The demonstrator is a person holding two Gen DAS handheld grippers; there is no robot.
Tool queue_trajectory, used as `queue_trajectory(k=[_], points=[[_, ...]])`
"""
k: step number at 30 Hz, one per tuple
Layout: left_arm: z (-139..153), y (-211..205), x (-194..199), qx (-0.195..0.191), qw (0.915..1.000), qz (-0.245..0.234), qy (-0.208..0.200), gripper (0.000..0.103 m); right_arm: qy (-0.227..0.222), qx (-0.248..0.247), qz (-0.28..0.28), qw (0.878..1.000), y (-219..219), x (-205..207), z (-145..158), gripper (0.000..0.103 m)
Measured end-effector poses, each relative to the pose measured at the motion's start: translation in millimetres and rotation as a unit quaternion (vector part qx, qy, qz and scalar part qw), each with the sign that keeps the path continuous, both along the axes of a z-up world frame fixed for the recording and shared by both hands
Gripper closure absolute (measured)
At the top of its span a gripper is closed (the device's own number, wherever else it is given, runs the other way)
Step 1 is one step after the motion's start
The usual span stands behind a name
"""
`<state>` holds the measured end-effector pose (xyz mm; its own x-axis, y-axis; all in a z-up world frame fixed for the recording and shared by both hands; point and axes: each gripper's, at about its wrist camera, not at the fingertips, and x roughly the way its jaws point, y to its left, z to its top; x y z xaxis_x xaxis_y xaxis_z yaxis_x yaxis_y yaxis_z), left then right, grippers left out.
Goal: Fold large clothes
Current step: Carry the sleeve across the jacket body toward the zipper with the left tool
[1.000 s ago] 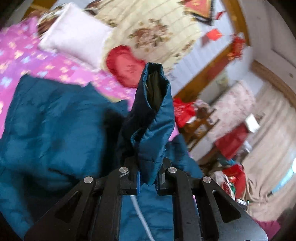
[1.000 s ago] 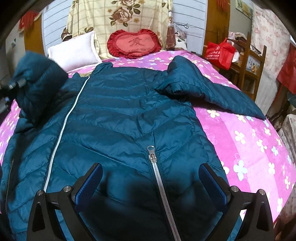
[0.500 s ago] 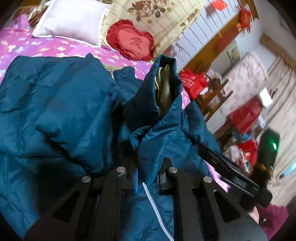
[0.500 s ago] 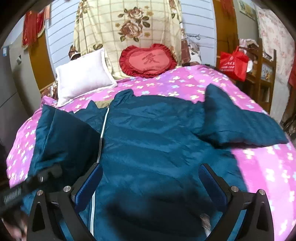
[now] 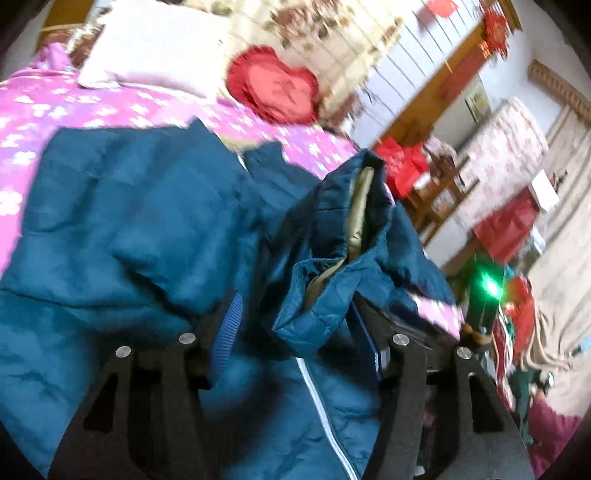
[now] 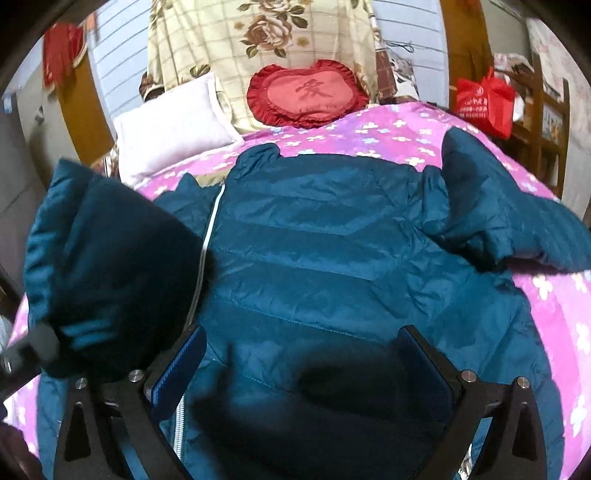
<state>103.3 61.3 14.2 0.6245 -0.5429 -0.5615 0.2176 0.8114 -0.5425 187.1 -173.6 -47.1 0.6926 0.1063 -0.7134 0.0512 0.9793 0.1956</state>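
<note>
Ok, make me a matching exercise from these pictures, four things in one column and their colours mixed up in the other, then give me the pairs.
Things:
1. padded jacket
2. heart-shaped cushion
3. pillow
4. bedsheet

Colours:
A. pink with pale flowers
B. red
C. dark teal
D. white

Pairs: 1-C, 2-B, 3-D, 4-A

1. The teal quilted puffer jacket (image 6: 325, 251) runs off the bottom edge in the right wrist view, hiding its hem.
2. Motion blur smears the red heart-shaped cushion (image 5: 273, 92) and floral headboard cloth (image 5: 314, 33).
3. The jacket covers much of the pink flowered bedspread (image 6: 399, 129).
</note>
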Motion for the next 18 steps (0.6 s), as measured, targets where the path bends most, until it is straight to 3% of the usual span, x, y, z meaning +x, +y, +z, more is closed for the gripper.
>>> queue_trajectory(k=[5, 9, 14, 18], points=[[10, 31, 0, -0.034, 0.9988, 0.032, -0.01, 0.045, -0.004, 0.009, 0.002, 1.0, 1, -1, 2, 0.0], [17, 34, -2, -0.047, 0.9984, 0.026, -0.019, 0.043, 0.001, 0.002, 0.008, 1.0, 7, 1, -1, 0.0], [19, 41, -2, -0.022, 0.9973, 0.066, -0.022, 0.041, -0.005, 0.003, -0.005, 1.0, 2, -3, 2, 0.0], [1, 65, 8, 0.005, 0.9903, 0.136, 0.026, 0.041, -0.02, 0.033, -0.05, 0.998, -17, -13, 6, 0.0]])
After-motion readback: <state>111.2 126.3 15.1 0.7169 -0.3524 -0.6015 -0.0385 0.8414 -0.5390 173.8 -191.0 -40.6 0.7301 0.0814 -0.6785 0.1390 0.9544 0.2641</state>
